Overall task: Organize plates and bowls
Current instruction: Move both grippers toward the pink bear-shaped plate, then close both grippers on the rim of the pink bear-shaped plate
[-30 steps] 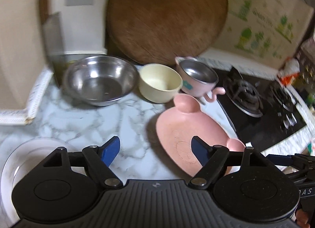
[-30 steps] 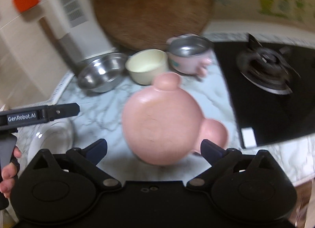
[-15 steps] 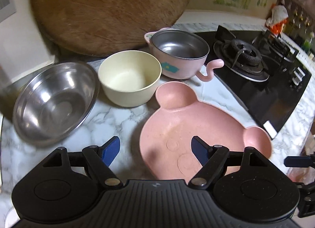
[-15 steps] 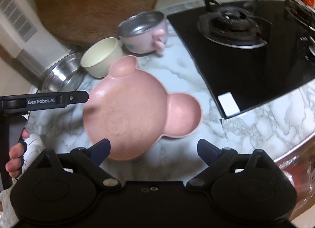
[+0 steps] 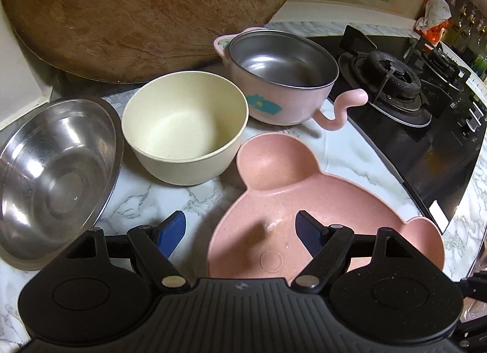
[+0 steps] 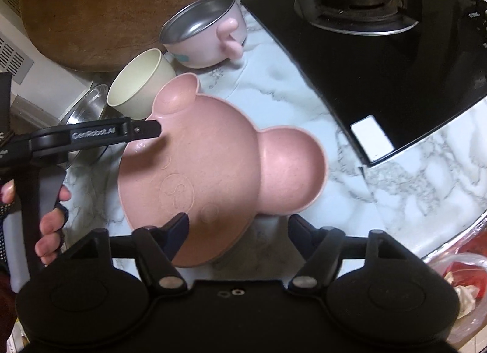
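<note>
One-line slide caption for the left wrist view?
Open left tool straddling the near rim of the pink bear plate, with cream bowl and steel bowl behind.

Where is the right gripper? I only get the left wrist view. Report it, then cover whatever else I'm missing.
Observer: The right gripper is open at the near rim of the pink bear-shaped plastic plate. One fingertip is over the plate, the other over the white marble counter.
Operator: Describe what holds my left gripper.
Observer: A bare hand grips the handle of the left gripper. One of its fingers reaches over the plate's rim beside one ear.
Operator: Check past the counter's front edge.
Observer: A crumpled red and clear plastic bag shows there, to the right gripper's right.
</note>
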Tool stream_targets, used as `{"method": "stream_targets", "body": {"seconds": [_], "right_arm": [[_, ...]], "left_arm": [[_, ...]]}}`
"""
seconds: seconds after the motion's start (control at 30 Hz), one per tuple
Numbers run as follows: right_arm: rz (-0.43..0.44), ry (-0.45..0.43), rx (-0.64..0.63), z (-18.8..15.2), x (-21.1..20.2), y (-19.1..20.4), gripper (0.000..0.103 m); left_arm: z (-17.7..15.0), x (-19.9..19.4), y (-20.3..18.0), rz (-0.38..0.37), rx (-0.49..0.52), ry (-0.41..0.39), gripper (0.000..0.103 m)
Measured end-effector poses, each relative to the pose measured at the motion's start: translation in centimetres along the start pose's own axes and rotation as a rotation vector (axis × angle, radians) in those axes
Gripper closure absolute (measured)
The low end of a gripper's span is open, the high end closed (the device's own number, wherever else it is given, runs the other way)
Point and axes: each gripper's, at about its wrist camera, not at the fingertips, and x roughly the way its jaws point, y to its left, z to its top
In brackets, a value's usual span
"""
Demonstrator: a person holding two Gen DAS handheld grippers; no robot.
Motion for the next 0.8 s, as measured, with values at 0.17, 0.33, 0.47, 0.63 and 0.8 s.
{"method": "stream_targets", "body": {"seconds": [0.17,0.33,0.47,0.63,0.8], "right_arm": [[0.011,0.010,0.034,0.3,0.4,-0.2,0.049],[-0.001,0.053,0.048,0.2,0.7,0.0,0.061],[-0.003,0.051,0.048,0.2,0.9,-0.1,0.070],[0.001,0.052,0.056,0.3,1.0,-0.3,0.080],[-0.019,0.054,0.049,0.2,1.1,-0.5,0.089]], "left_arm": [[0.5,0.5,0.2,-0.028,-0.013,0.006,0.036],[0.8,0.9,-0.2,-0.033,0.007,0.016,0.045],[0.8,1.4,-0.2,-0.023,0.009,0.031,0.062],[0.7,1.2,0.4,-0.016,-0.020,0.028,0.074],[0.3,0.8,0.9,-0.015,-0.046,0.039,0.081]]}}
